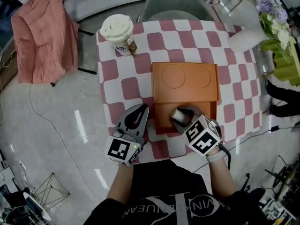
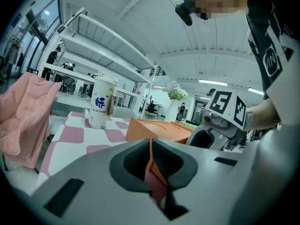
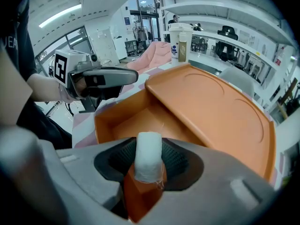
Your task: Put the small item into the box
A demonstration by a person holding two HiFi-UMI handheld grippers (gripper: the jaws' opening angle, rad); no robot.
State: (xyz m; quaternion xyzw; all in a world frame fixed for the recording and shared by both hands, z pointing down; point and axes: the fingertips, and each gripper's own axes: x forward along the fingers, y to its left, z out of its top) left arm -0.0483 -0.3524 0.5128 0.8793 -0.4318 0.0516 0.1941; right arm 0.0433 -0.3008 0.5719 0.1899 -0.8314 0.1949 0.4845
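Orange box [image 1: 161, 118] sits on the checked tabletop [image 1: 119, 86], its lid [image 1: 185, 78] covering the far part while the near part lies open. The right hand-held gripper [image 3: 148, 165] pinches a small white item [image 3: 148, 151] just over that open near part. The left hand-held gripper [image 2: 151, 165] is closed narrowly on the box's near-left wall edge. A lidded paper cup [image 1: 117, 32] stands at the far left.

paper cup [image 2: 100, 108]: one blue character, looks like 桥; small print under it is unreadable. black shirt [image 1: 159, 206]: white lettering, only partly legible.
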